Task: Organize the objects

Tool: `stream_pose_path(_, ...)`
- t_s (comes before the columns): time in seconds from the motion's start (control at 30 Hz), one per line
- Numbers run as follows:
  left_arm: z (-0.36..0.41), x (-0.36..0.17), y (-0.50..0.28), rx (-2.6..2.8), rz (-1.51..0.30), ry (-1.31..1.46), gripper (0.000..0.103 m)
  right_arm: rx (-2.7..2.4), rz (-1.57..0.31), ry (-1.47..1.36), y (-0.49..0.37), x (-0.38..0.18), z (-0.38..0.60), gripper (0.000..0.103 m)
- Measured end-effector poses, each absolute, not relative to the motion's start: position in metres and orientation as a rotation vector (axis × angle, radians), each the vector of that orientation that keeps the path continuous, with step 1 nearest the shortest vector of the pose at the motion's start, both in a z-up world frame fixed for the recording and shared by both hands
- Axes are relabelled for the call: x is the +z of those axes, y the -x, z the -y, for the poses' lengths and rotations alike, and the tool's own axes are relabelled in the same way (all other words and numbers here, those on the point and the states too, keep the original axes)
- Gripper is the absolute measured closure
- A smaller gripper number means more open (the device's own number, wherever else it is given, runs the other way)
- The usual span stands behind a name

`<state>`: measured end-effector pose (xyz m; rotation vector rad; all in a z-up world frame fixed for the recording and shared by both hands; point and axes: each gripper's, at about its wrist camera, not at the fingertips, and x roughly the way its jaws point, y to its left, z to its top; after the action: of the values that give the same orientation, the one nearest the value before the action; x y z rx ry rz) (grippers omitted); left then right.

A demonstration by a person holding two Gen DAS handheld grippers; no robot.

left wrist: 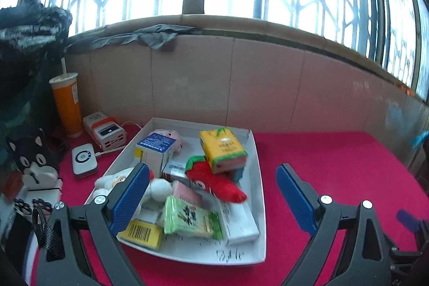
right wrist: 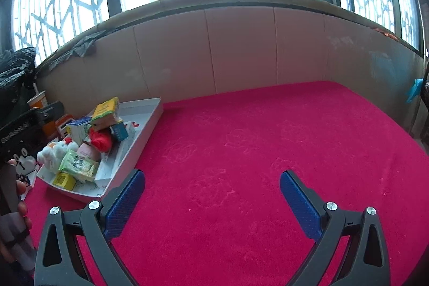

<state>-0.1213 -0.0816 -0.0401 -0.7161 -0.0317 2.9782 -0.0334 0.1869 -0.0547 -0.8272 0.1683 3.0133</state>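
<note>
Two wrist views over a tabletop (right wrist: 241, 141) w/ red cloth, tiled wall and barred windows behind.

Left view: left gripper (left wrist: 213, 178) hangs just above the near end of a white tray (left wrist: 261, 205), jaws wide, nothing between them. Its left pad overlaps the tray's near-left corner in view; right pad is over bare red cloth beside the tray. Tray is piled w/ small items: yellow pack (left wrist: 222, 148) on top toward the back, resting on a red plush (left wrist: 214, 178); blue-white carton (left wrist: 154, 152) upright at back left; pink plush (left wrist: 171, 137) behind it; white plush (left wrist: 158, 188) at left; pink box (left wrist: 185, 192) mid; green snack bag (left wrist: 190, 219) near front; yellow box w/ barcode (left wrist: 142, 232) at front-left corner; long white box (left wrist: 238, 221) along the right wall. Outside the tray, to its left: orange cup (left wrist: 68, 106) w/ straw, power bank (left wrist: 107, 132), small white device (left wrist: 83, 158), black cat figure (left wrist: 33, 157).

Right view: right gripper (right wrist: 211, 188) hovers over bare red cloth, jaws wide and empty. Tray (right wrist: 139, 146) sits well to its left, near the wall. At far left edge, a hand (right wrist: 20, 205) grips the other tool's handle.
</note>
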Motion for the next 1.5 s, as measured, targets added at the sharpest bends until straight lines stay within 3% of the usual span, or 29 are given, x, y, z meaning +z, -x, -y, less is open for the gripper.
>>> stream_pose_path(0.2,0.065,-0.035,0.096,3.021,-0.078,0.723,0.008,3.063,-0.162,0.69,0.009,-0.039,-0.189,0.0)
stream_pose_path(0.47,0.083,-0.03,0.07,3.084,-0.01,0.836,0.008,3.063,-0.188,0.568,-0.012,-0.019,-0.195,0.0)
stream_pose_path(0.73,0.086,-0.027,0.048,3.183,-0.15,0.829,0.008,3.02,-0.206,0.503,-0.028,-0.013,-0.194,0.0)
stream_pose_path(1.0,0.09,-0.011,0.031,3.185,-0.046,0.767,0.008,3.022,-0.144,0.44,-0.043,-0.01,-0.19,0.0)
stream_pose_path(1.5,0.085,0.001,-0.005,3.162,-0.016,0.786,0.008,3.047,-0.131,0.432,-0.058,-0.007,-0.19,0.0)
